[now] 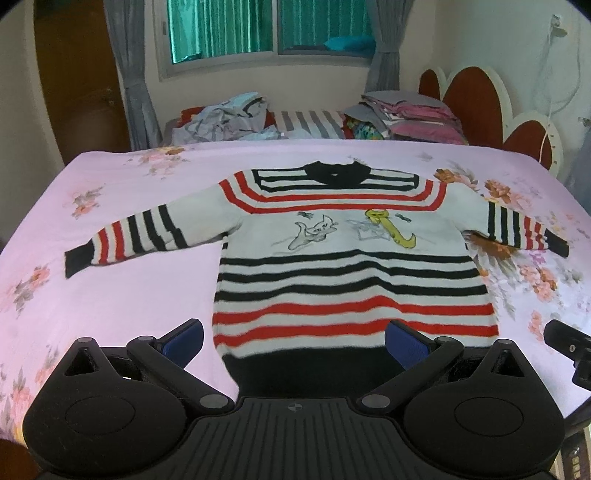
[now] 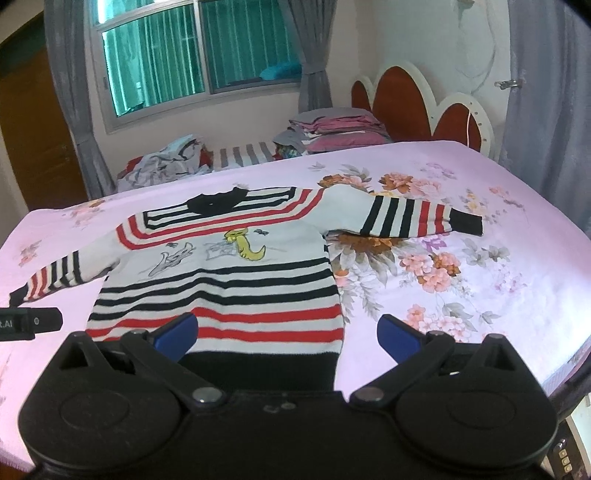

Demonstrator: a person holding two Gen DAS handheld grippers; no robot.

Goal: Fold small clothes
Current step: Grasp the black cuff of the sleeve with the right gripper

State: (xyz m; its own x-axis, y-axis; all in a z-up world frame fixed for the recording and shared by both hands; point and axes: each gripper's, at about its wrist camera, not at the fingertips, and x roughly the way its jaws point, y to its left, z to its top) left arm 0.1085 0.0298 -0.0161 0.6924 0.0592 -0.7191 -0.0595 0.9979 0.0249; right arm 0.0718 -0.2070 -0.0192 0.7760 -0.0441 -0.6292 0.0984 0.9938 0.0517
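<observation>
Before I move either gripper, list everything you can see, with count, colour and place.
sweater: one, white with black and red stripes, flat and unfolded, sleeves spread, mid-bed.
bedsheet: one, pink floral, under the sweater.
unfolded clothes pile: one, grey and light blue, far left of bed.
folded clothes stack: one, pink and grey, far right by the headboard.
headboard: one, red with white trim, far right.
window: one, teal glass, grey curtains, back wall.
left gripper: black, blue pads, open over the hem.
right gripper: same, open over the hem's right corner.
</observation>
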